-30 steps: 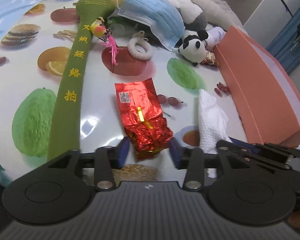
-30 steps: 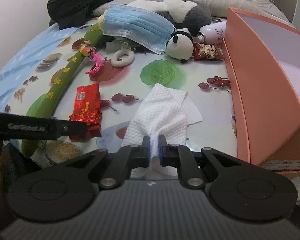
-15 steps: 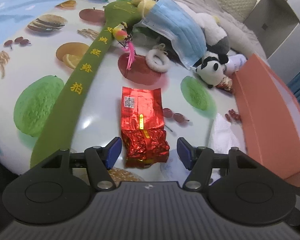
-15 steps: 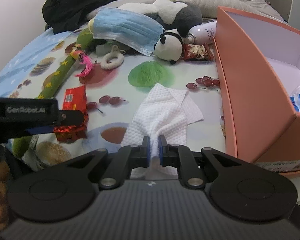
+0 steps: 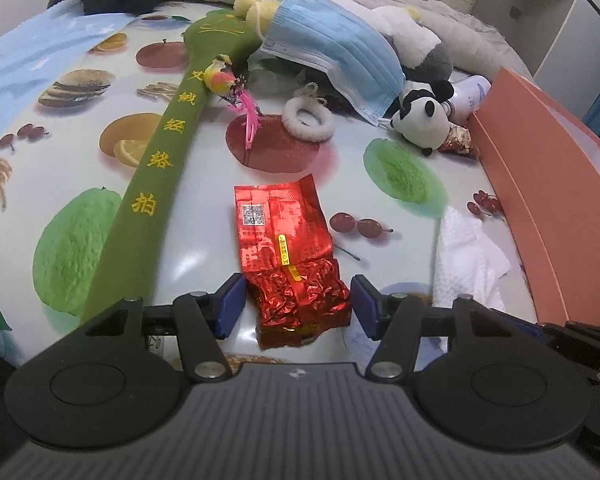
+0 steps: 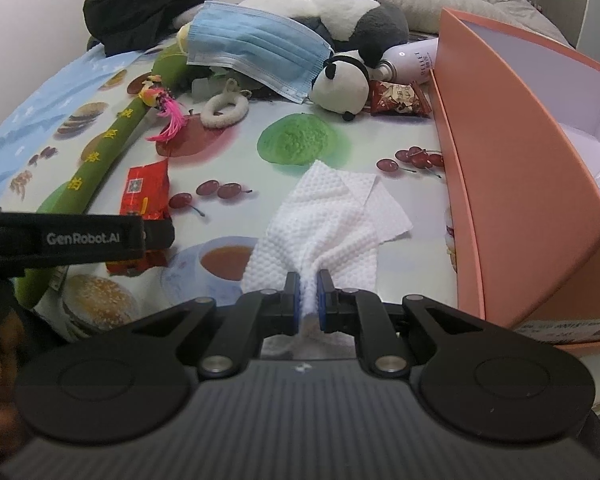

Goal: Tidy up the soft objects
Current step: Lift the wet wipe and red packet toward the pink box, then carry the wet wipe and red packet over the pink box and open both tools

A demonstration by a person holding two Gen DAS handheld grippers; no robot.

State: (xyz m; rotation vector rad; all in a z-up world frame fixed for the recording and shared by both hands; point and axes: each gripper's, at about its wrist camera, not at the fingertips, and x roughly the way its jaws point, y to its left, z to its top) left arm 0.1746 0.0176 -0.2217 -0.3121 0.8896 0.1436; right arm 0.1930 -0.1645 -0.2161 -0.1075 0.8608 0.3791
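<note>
A red foil packet lies on the fruit-print tablecloth. My left gripper is open, its blue pads on either side of the packet's crumpled near end. The packet also shows in the right wrist view. My right gripper is shut on a bunched white textured cloth, which spreads out on the table; it also shows in the left wrist view. An orange box stands open to the right.
At the back lie a blue face mask, a panda plush, a white fluffy ring, a long green fabric paddle, a small snack packet and a white bottle. Black clothing is at the far left.
My left gripper has opened wider and now straddles the red packet's near end. My right gripper has stayed shut on the white cloth and barely moved.
</note>
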